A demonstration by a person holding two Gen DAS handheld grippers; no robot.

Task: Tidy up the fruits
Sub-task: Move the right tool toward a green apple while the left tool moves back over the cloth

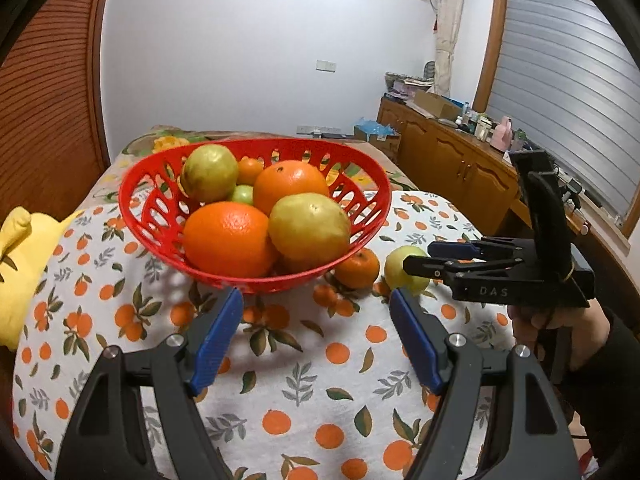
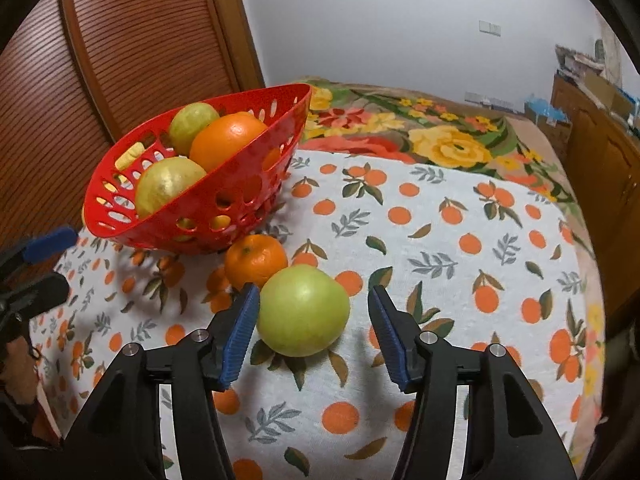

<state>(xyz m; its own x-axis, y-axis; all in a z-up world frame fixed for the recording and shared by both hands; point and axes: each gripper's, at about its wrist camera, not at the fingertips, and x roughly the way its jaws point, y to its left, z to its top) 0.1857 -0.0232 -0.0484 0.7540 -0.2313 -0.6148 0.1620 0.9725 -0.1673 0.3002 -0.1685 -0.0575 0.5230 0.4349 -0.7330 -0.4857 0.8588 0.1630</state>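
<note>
Only leftward: yellow plush (image 1: 18, 264)

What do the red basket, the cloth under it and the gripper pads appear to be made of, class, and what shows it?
Red basket: likely moulded plastic, glossy, with uniform colour and cut-out slots.
Cloth: apparently soft woven or knitted fabric, matte, printed with oranges and leaves.
Right gripper pads: blue, ribbed, matte; probably rubber or plastic, the look leaves it open.
</note>
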